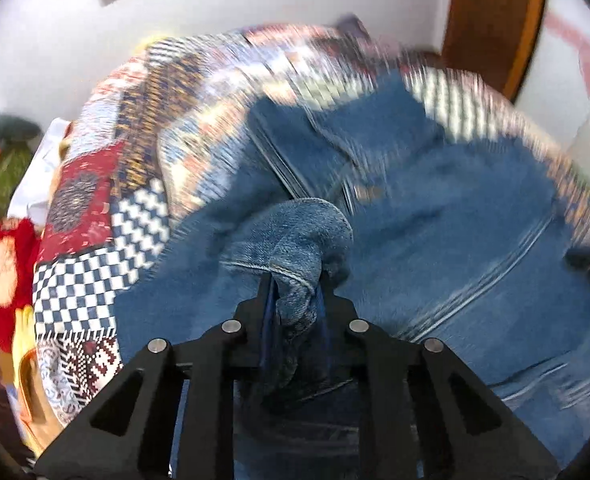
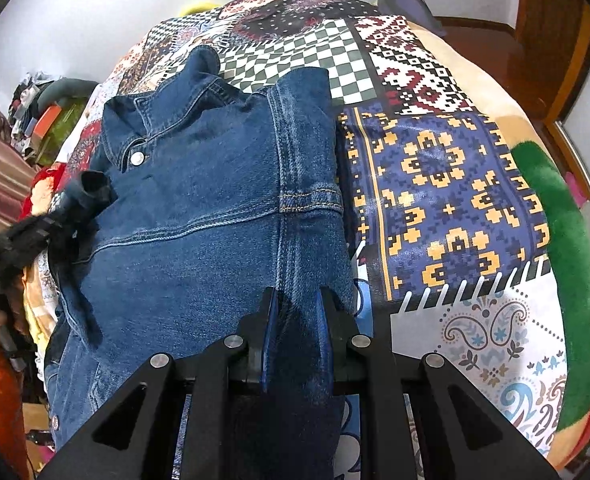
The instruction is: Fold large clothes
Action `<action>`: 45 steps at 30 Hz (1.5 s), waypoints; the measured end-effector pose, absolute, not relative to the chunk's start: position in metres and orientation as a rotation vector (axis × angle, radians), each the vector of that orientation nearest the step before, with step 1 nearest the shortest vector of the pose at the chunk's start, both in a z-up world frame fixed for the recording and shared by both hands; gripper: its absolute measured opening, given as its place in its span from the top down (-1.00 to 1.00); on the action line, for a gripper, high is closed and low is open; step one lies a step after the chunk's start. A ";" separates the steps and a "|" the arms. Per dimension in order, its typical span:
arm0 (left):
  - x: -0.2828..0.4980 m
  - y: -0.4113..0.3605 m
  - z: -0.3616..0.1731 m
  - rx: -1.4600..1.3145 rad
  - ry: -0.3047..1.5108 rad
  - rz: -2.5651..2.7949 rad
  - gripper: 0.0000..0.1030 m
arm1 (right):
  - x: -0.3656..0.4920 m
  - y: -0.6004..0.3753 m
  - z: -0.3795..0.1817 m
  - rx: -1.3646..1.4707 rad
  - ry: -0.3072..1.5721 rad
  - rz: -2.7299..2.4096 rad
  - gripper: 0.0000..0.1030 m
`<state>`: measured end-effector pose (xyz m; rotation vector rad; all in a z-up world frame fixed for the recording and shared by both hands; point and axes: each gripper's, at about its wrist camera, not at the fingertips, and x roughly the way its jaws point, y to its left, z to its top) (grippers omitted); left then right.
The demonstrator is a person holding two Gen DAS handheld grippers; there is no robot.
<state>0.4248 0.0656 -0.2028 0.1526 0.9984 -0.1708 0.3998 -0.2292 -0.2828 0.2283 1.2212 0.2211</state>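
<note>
A blue denim jacket (image 2: 199, 200) lies spread on a patchwork bedspread (image 2: 447, 184), collar toward the far side. My right gripper (image 2: 297, 300) is shut on the jacket's near right edge, denim pinched between its pads. My left gripper (image 1: 295, 280) is shut on a bunched fold of the jacket (image 1: 455, 216), which curls up over the fingertips; this view is motion-blurred. The left gripper also shows in the right wrist view (image 2: 75, 196) at the jacket's left side, holding a dark sleeve cuff.
The bedspread (image 1: 107, 216) covers a bed against a white wall. A wooden bed frame (image 2: 491, 60) runs along the far right. Piled clothes and a red plush item (image 1: 3, 264) lie at the left. A green blanket edge (image 2: 567, 280) lies at the right.
</note>
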 end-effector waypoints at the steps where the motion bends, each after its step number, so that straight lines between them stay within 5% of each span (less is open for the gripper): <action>1: 0.422 0.077 -0.191 0.100 0.979 -0.166 0.65 | 0.400 -0.229 -0.282 0.220 1.224 0.219 0.72; 10: 0.357 0.173 -0.131 -0.147 0.851 -0.102 0.71 | 0.404 -0.219 -0.281 0.158 1.229 0.186 0.72; 21: 0.313 0.221 -0.240 -0.353 1.066 -0.009 0.70 | 0.406 -0.204 -0.279 0.058 1.234 0.145 0.72; 26: 0.302 0.222 -0.270 -0.334 1.105 0.041 0.16 | 0.403 -0.201 -0.279 -0.021 1.216 0.175 0.72; 32: 0.290 0.229 -0.271 -0.333 1.103 0.071 -0.18 | 0.398 -0.196 -0.290 -0.297 1.241 0.046 0.71; 45: 0.282 0.242 -0.213 -0.244 1.031 0.146 -0.39 | 0.417 -0.217 -0.249 -0.103 1.181 0.162 0.71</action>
